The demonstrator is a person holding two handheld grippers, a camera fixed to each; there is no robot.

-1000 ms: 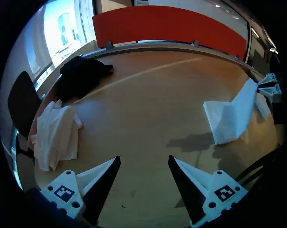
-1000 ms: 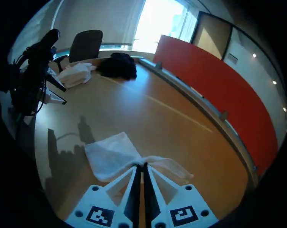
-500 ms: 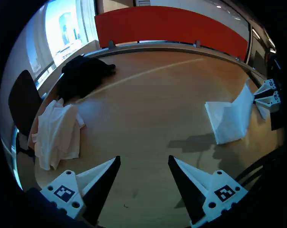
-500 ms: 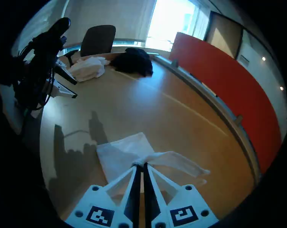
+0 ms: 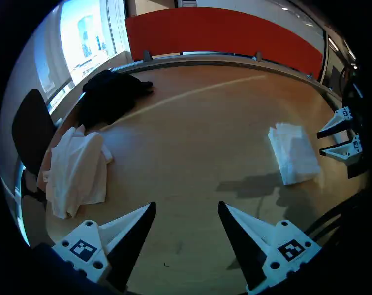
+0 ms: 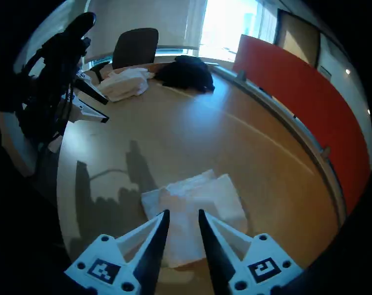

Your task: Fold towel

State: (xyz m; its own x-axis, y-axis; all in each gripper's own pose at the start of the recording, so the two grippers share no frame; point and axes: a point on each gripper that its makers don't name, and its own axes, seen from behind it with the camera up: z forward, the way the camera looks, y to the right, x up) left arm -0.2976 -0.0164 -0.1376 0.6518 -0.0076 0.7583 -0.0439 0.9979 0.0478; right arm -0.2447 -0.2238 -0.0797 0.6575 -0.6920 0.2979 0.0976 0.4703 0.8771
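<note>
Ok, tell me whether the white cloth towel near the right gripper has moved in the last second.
Yes. The white cloth towel has dropped flat onto the wooden table, released by the right gripper.

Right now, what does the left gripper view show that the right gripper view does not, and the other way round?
Left gripper view: the left tongs close up, wide open over bare table, and the right tongs seen from the side, beside the folded towel.
Right gripper view: the right tongs close up, open, with the towel right in front and its stacked layers visible; the left tongs farther off, with dark cables.
Shared: towel, table, white cloth pile, black garment, chair, red partition.
</note>
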